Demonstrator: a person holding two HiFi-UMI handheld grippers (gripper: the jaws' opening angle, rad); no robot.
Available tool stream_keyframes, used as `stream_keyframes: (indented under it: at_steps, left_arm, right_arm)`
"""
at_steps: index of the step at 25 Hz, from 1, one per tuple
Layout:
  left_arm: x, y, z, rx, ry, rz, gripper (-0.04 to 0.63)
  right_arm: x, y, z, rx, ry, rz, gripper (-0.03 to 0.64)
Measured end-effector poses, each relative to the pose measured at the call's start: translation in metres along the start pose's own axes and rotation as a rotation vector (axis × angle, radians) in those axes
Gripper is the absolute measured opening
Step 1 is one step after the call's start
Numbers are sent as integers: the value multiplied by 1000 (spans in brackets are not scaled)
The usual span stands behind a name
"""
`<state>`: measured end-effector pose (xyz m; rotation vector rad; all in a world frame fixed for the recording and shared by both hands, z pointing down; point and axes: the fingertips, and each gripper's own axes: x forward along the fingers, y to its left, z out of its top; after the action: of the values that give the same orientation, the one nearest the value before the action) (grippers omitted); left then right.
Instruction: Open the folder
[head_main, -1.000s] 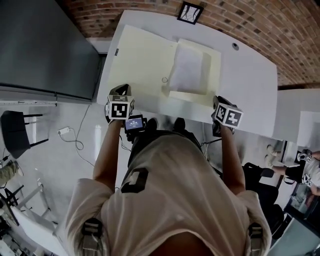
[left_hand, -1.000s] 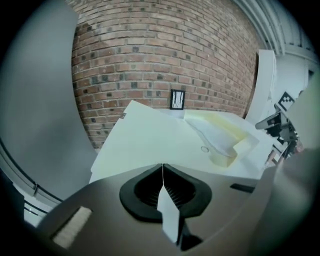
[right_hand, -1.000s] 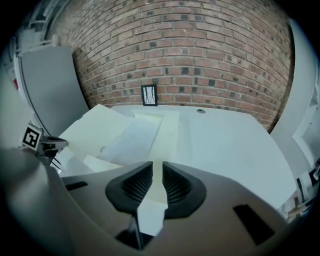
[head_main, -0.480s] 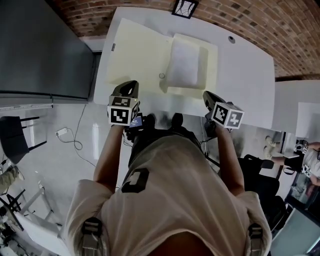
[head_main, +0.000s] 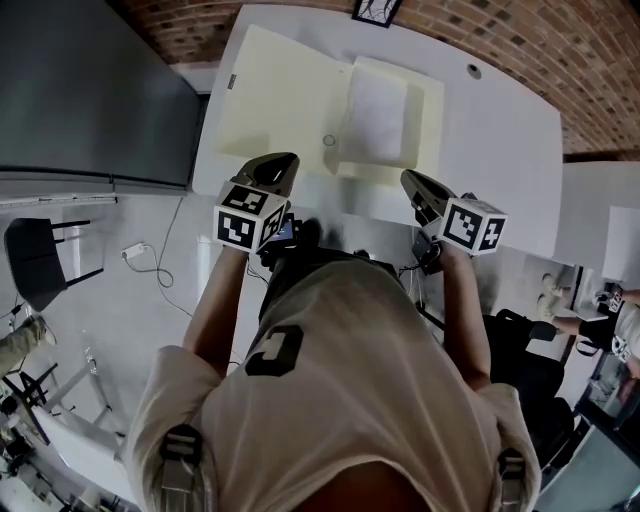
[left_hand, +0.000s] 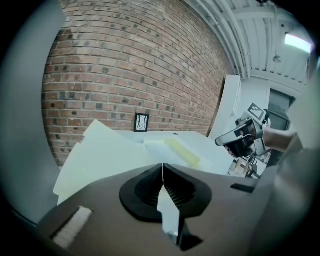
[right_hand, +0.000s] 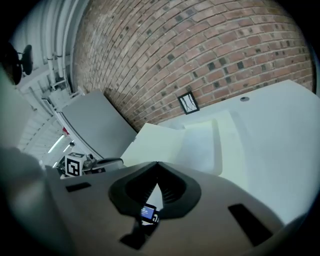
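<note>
Since the folder already lies spread open on the white counter, with a pale sheet sitting in its right-hand half, the opening step looks finished. Just short of the left cover, the left gripper hovers over the counter's near edge with its jaws pressed together on nothing. The right gripper hangs near the folder's near right corner, likewise closed and empty. By my judgement, the next move only calls for keeping both clear of the covers. Beyond stands a brick wall.
</note>
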<state>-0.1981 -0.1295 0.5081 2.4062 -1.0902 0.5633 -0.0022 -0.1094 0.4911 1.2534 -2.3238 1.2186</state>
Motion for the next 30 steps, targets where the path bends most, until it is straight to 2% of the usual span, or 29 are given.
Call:
stream_keyframes:
  at_steps: [4, 10, 14, 20, 30]
  left_arm:
    - [4, -24, 7, 22, 0, -26, 6]
    - [14, -76, 16, 45, -4, -96, 6]
    - [21, -106, 20, 70, 5, -124, 6]
    - [23, -134, 28, 101, 9, -120, 5]
    - [15, -180, 38, 149, -18, -89, 6]
  right_arm:
    - [-11, 10, 1, 10, 1, 70, 5]
    - [-44, 3, -7, 81, -20, 148, 5]
    - [-64, -1, -9, 73, -25, 155, 5]
    - [-84, 0, -21, 85, -15, 229, 5]
    - [-115, 2, -44, 28, 17, 333, 6]
